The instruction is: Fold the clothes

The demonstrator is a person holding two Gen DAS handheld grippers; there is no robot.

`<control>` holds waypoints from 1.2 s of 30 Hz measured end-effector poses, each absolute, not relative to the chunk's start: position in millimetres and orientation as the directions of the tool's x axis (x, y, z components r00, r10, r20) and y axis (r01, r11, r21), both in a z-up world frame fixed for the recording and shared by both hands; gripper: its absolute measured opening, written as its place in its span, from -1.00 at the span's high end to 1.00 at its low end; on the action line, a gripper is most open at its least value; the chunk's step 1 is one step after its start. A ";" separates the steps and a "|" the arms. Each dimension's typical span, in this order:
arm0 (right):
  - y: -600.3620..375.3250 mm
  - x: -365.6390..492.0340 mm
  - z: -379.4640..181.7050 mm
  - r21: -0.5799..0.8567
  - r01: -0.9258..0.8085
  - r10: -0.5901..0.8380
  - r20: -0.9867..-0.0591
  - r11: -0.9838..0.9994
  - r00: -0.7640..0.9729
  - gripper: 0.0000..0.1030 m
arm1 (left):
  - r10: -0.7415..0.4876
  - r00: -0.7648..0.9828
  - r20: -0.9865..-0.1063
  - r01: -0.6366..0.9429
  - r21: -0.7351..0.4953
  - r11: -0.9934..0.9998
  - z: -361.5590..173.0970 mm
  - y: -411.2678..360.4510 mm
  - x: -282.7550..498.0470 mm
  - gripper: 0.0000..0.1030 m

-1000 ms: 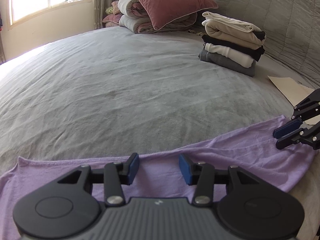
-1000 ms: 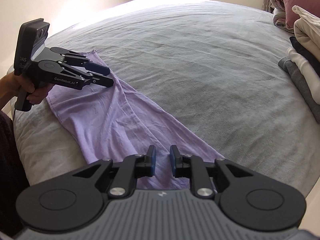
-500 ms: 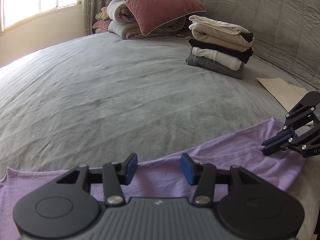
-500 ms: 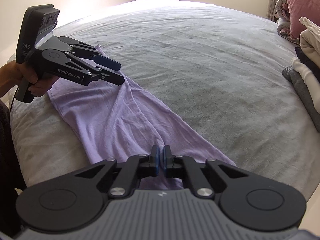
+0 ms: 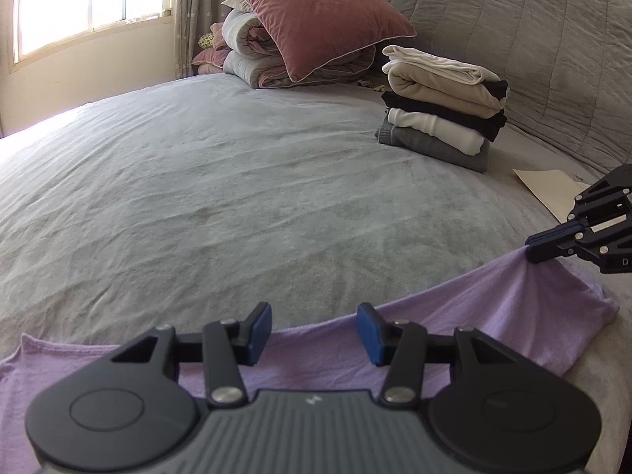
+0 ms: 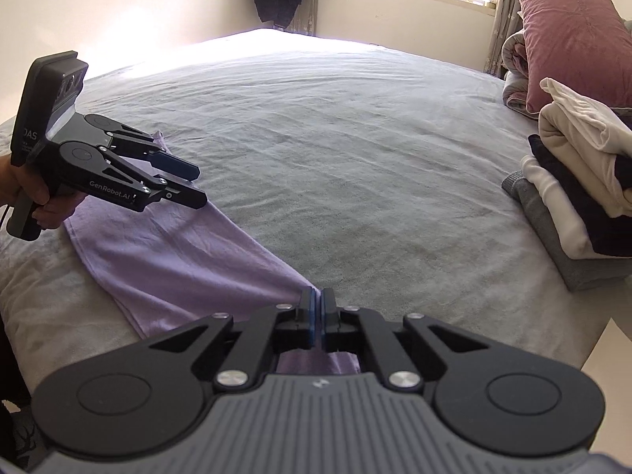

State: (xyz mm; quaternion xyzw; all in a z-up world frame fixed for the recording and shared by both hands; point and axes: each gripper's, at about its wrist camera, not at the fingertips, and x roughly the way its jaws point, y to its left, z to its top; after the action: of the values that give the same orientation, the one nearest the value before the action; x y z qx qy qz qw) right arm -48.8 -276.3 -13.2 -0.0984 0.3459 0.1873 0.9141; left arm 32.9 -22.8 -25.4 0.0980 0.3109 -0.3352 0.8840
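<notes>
A lilac garment is spread along the near edge of the grey bedspread. Its corner is pinched between the closed fingers of the right tongs, the cloth being drawn up into a taut ridge. The left tongs are held wide apart just above the garment's far hem, nothing being gripped. Well beyond them, toward the right tongs' side, folded clothes are stacked; behind these a pink cushion is propped on rolled quilts.

Right hand-held gripper has closed on purple garment — edge lifted.
</notes>
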 end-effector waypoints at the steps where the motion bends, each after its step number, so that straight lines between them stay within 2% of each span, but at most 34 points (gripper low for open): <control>1: -275.4 -46.0 -16.7 -0.060 -0.404 0.261 -0.673 0.913 0.691 0.96 | -0.531 0.583 -0.615 0.653 -0.034 0.756 -25.5 -23.1 32.5 0.05; 4: -274.3 -39.2 -27.9 -0.071 -0.382 0.228 -0.697 0.921 0.680 0.96 | -0.540 0.581 -0.608 0.657 -0.041 0.753 -24.0 -23.4 30.6 0.07; 8: -272.9 -35.6 -39.7 -0.068 -0.368 0.213 -0.713 0.927 0.668 0.93 | -0.598 0.535 -0.597 0.697 -0.088 0.711 -21.0 -25.7 25.6 0.32; 10: -273.4 -35.8 -39.2 -0.061 -0.366 0.217 -0.711 0.929 0.668 0.90 | -0.620 0.502 -0.603 0.724 -0.100 0.683 -23.0 -31.3 21.0 0.37; 11: -278.4 -37.9 -35.4 -0.046 -0.358 0.223 -0.709 0.932 0.670 0.74 | -0.622 0.493 -0.609 0.733 -0.094 0.673 -24.9 -34.9 18.5 0.38; 15: -302.4 -48.3 -18.2 0.024 -0.323 0.248 -0.694 0.946 0.676 0.66 | -0.592 0.489 -0.640 0.747 -0.043 0.663 -37.6 -47.7 11.0 0.38; 17: -314.5 -53.5 -9.6 0.059 -0.306 0.261 -0.686 0.950 0.679 0.34 | -0.583 0.495 -0.644 0.746 -0.029 0.665 -41.9 -50.1 9.6 0.38; 18: -321.6 -57.0 -8.0 0.066 -0.293 0.257 -0.682 0.954 0.684 0.28 | -0.584 0.496 -0.642 0.743 -0.034 0.668 -42.2 -49.6 10.1 0.38; 24: -357.4 -86.6 -7.9 0.107 -0.229 0.240 -0.676 0.967 0.697 0.28 | -0.588 0.506 -0.631 0.744 -0.026 0.668 -46.9 -48.9 9.3 0.38; 27: -361.5 -94.4 -9.4 0.116 -0.223 0.242 -0.674 0.968 0.698 0.37 | -0.587 0.510 -0.628 0.742 -0.024 0.670 -47.2 -48.6 8.8 0.38; 33: -341.0 -88.6 -19.9 0.080 -0.285 0.258 -0.698 0.955 0.668 0.42 | -0.585 0.517 -0.624 0.739 -0.020 0.674 -48.0 -49.4 7.2 0.38; 36: -326.9 -81.7 -29.4 0.035 -0.321 0.243 -0.730 0.947 0.638 0.66 | -0.587 0.516 -0.624 0.740 -0.022 0.673 -47.9 -49.0 7.6 0.38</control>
State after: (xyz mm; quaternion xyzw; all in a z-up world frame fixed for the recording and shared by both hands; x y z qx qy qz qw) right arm -81.7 -326.9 -29.4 -0.0491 0.3956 0.1559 0.9038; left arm 7.6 -49.0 -47.9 0.1243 0.3063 -0.3849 0.8617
